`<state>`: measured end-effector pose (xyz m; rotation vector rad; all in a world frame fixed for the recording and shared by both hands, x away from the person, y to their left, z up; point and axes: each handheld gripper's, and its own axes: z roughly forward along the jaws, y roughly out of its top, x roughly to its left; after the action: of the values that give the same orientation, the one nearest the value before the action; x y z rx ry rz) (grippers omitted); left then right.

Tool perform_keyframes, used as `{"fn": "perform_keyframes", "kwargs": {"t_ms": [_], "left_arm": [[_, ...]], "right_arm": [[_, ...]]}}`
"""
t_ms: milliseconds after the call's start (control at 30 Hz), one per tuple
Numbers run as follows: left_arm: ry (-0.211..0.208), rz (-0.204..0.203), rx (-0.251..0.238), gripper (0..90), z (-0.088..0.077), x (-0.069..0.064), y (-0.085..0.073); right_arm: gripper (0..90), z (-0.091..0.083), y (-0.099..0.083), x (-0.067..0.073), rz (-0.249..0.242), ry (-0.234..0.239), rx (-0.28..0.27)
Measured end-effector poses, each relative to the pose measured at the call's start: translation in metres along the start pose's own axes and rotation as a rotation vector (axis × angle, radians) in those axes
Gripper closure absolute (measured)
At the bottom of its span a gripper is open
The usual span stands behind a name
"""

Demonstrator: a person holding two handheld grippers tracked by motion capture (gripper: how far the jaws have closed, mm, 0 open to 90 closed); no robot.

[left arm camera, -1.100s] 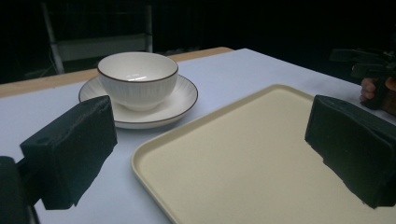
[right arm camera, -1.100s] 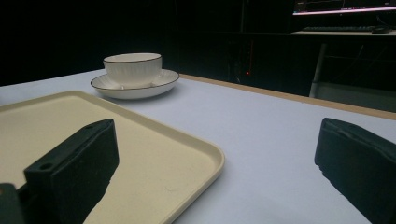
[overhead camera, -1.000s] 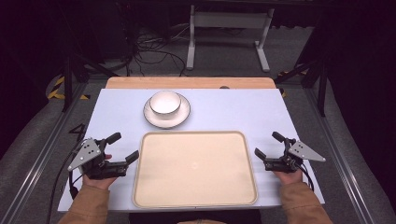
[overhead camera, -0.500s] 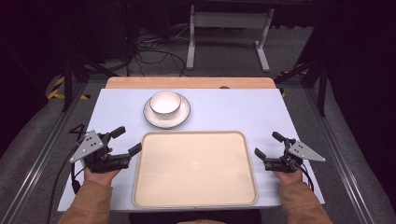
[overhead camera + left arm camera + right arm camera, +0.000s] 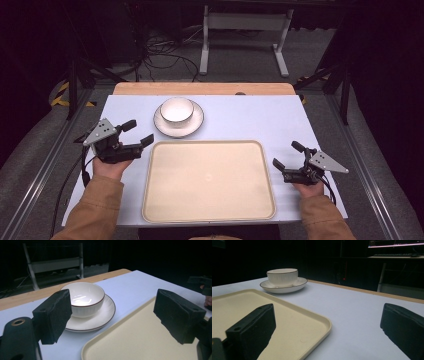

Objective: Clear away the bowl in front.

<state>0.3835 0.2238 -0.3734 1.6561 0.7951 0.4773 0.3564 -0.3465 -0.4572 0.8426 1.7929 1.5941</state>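
Left gripper [image 5: 135, 134]: jaws spread wide, holding nothing. It has shifted from the tray's left edge toward upper left of the high view, and now sits near the white ribbed bowl with a dark rim [image 5: 176, 110]. That suggests the bowl is its likely target.

Bowl: stands on a white round saucer [image 5: 194, 124], upper centre, apart from the gripper.

Cream rectangular plastic tray [image 5: 209, 180]: centre, bare.

Right gripper [image 5: 286, 156]: unmoved at the tray's right edge, jaws wide apart, empty.

Pale blue tabletop [image 5: 250, 120].

Left gripper view: bowl interior glossy and empty. Right gripper view: its ribbed side and the saucer's dark rim line.
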Motion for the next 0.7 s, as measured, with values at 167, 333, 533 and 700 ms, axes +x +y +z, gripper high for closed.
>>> {"fn": "perform_keyframes", "kwargs": {"t_ms": [167,333,533,700], "left_arm": [[0.010,-0.006,-0.002,14.8,0.009,0.010,0.009],[0.009,-0.012,-0.005,14.2,0.017,0.017,0.015],[0.005,-0.010,-0.017,12.5,0.023,0.022,0.020],[0.000,0.008,-0.002,11.8,0.030,0.024,0.026]], "right_arm": [[0.7,0.000,0.000,0.000,0.002,0.000,0.000],[0.6,0.000,0.000,0.000,0.002,0.000,0.000],[0.7,0.000,0.000,0.000,0.001,0.002,0.001],[0.7,0.000,0.000,0.000,0.001,0.002,0.001]]}}
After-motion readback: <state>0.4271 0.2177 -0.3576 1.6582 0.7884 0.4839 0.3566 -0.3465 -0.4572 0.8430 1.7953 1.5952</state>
